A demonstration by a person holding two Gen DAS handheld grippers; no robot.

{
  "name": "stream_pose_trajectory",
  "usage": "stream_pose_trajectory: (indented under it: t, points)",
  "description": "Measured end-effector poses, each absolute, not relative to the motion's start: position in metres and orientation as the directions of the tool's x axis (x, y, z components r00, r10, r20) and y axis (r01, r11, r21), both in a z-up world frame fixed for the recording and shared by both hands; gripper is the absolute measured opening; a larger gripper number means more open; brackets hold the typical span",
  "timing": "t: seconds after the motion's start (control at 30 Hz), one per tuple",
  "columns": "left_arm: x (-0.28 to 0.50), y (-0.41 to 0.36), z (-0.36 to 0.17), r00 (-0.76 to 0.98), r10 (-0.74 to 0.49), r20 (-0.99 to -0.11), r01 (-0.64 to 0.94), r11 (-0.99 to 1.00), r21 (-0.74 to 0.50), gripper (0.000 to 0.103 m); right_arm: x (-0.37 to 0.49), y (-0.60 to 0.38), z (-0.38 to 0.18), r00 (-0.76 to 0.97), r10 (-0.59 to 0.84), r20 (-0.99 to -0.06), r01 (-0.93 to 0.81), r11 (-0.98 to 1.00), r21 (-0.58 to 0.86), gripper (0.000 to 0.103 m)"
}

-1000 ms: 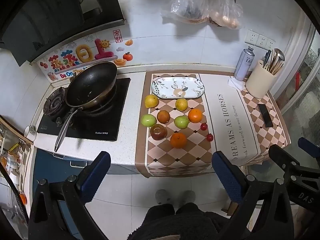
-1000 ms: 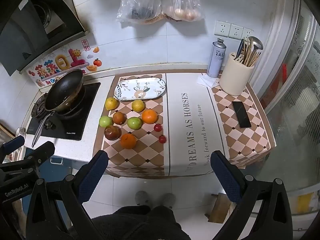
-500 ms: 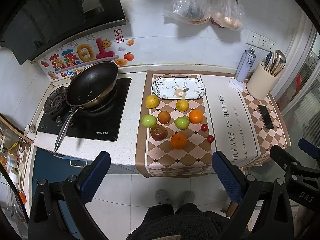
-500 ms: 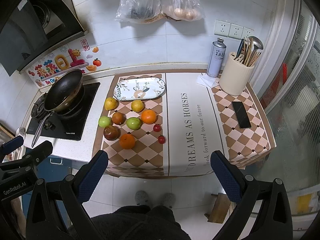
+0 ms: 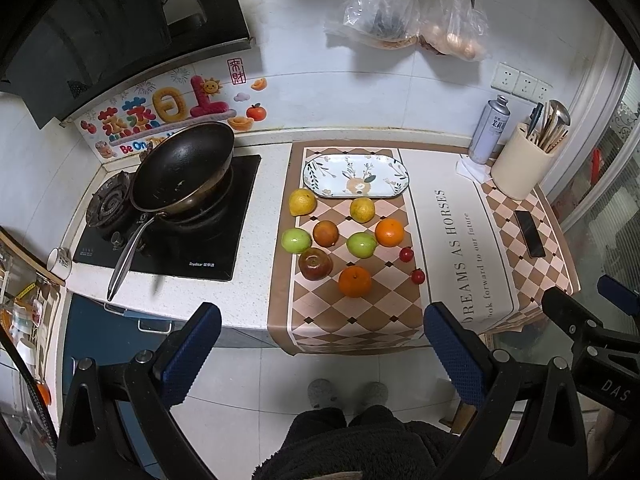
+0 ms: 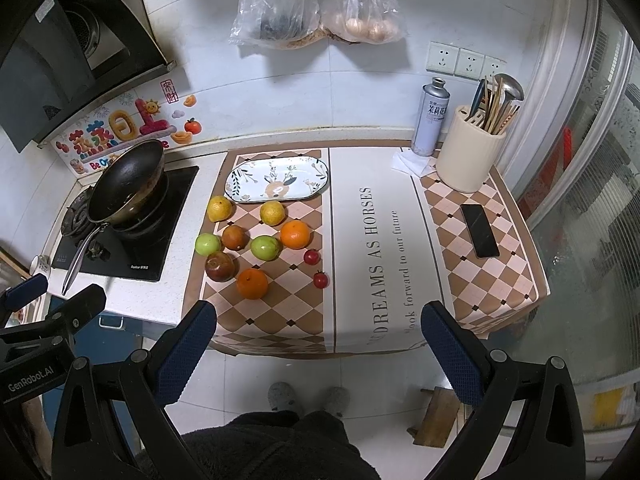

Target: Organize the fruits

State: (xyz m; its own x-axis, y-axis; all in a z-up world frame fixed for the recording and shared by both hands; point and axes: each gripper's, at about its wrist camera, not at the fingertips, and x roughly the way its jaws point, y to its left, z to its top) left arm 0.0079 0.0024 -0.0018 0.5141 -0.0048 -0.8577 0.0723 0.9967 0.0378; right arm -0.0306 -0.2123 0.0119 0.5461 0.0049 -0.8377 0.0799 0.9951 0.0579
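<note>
Both views sit slightly closer to the surface (image 5: 256, 240) than a second ago; the fruits (image 5: 354, 281) lie unmoved on the checked mat, just before the empty plate (image 5: 356, 176). Left claw (image 5: 320, 344) and right claw (image 6: 318, 340) gape wide, holding nothing, well short of the fruit, with the pan (image 5: 184, 168) at left
</note>
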Motion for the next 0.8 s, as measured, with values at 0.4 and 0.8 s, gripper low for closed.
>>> stream_pose_trajectory:
  t: [0.4, 0.8]
  points:
    - [0.0092, 0.0028, -0.0018, 0.516, -0.005, -0.857, 0.070, 0.997, 0.036, 0.103, -0.0307, -0.2156, 0.0145, 0.549, 0.006, -0.836, 0.079, 0.995, 0.059, 0.103]
    - [0.0080, 0.0028, -0.0013, 0.516, -0.008, -0.857, 0.071, 0.997, 0.033, 0.103, -0.0312, -0.2169, 0.0147, 0.552, 0.006, -0.834, 0.078, 0.995, 0.058, 0.103]
